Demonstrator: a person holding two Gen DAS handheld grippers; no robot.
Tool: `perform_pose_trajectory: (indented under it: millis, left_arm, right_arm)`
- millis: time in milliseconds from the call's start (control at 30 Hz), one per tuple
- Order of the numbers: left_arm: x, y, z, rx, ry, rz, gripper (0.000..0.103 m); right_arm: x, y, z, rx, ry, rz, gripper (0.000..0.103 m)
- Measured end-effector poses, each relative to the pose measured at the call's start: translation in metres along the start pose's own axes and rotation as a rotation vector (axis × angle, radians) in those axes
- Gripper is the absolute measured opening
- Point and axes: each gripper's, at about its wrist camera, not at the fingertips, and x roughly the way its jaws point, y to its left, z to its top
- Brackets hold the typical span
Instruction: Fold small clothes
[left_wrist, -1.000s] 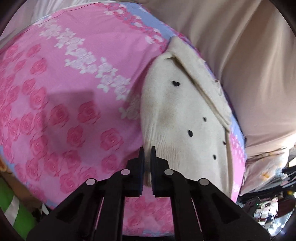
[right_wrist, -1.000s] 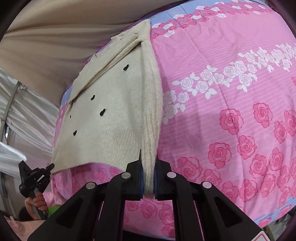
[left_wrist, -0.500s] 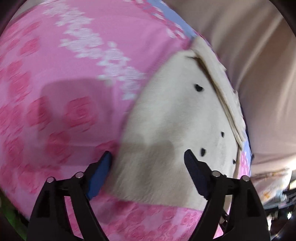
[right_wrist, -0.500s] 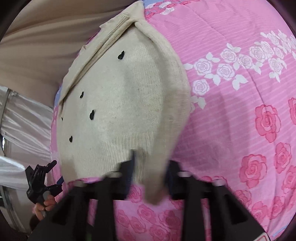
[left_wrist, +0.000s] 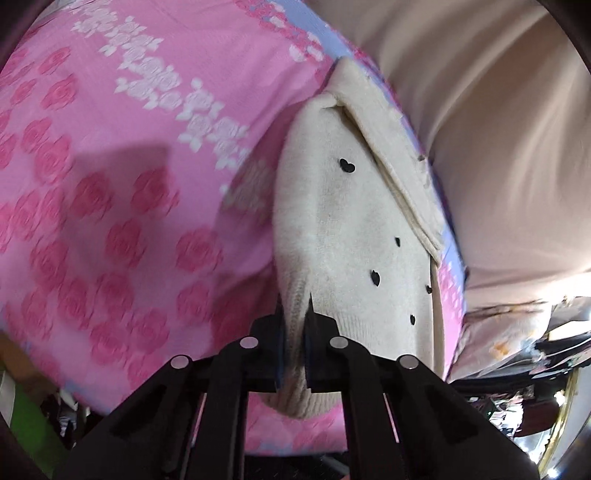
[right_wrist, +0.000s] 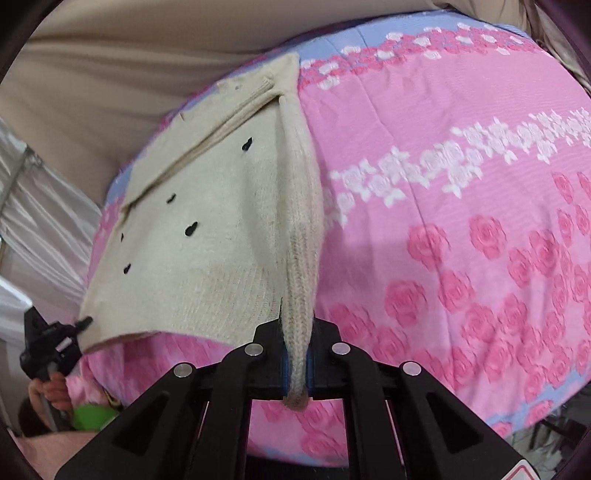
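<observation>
A: What do the tongs hold?

B: The left gripper (left_wrist: 293, 325) has its jaws pinched narrow on the near hem of the sweater (left_wrist: 354, 236), a ribbed fold of knit squeezed between them. The right gripper (right_wrist: 297, 332) is likewise clamped on a bunched ribbed edge of the sweater (right_wrist: 207, 236), the knit hanging down through the jaws.

A: And where does the sweater lie?

B: On the bedspread (left_wrist: 110, 155), at its right edge in the left wrist view, at its left edge in the right wrist view (right_wrist: 461, 206). It is cream with small black hearts (left_wrist: 346, 166), and a folded band (left_wrist: 399, 177) runs along its far side.

A: Any writing or brand?

B: None that can be read. A red mark (right_wrist: 519, 472) shows at the lower right corner of the right gripper's body, cut off by the frame.

A: What is hard to make out?

B: The bedspread's roses (left_wrist: 122, 236) are smeared by blur in the left wrist view. Beyond the bed hangs beige cloth (left_wrist: 498, 147). At the lower right of that view sits clutter (left_wrist: 535, 362), too dark and small to name. In the right wrist view the left gripper (right_wrist: 79, 323) appears at the sweater's near left corner, a hand (right_wrist: 50, 393) below it, partly cut off. Something green (right_wrist: 90, 417) lies beside the hand, unclear.
</observation>
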Motion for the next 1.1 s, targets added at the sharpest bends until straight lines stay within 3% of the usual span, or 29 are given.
perform_pose_trajectory:
  millis: [133, 267, 333, 400, 533, 667, 767, 900, 1100]
  left_arm:
    - [-0.007, 0.014, -0.036, -0.022, 0.076, 0.029, 0.006]
    - [-0.028, 0.021, -0.074, -0.062, 0.141, 0.049, 0.006]
    - [-0.048, 0.014, -0.084, -0.096, 0.127, 0.013, 0.006]
    - [-0.073, -0.010, -0.078, -0.104, 0.071, -0.051, 0.006]
    - [-0.090, -0.071, -0.025, 0.006, -0.045, -0.159, 0.006]
    - [-0.062, -0.124, 0.052, 0.149, -0.148, -0.170, 0.006]
    - [-0.019, -0.145, 0.108, 0.191, -0.191, -0.123, 0.006]
    - [0.054, -0.154, 0.175, 0.194, -0.160, -0.028, 0.006]
    - [0.140, -0.160, 0.213, 0.255, -0.104, 0.098, 0.012]
  right_arm:
    - [-0.009, -0.019, -0.038, -0.047, 0.113, -0.031, 0.006]
    - [-0.040, -0.036, -0.068, -0.038, 0.201, 0.013, 0.006]
    - [-0.064, -0.034, -0.069, -0.032, 0.196, 0.074, 0.006]
    - [-0.091, -0.028, -0.045, -0.010, 0.117, 0.167, 0.006]
    - [-0.117, -0.012, 0.045, 0.016, -0.123, 0.316, 0.006]
    - [-0.081, -0.005, 0.142, 0.103, -0.262, 0.389, 0.007]
    - [-0.030, -0.004, 0.194, 0.171, -0.265, 0.347, 0.007]
    - [0.031, 0.004, 0.237, 0.246, -0.250, 0.257, 0.008]
    - [0.108, 0.013, 0.280, 0.266, -0.204, 0.029, 0.014]
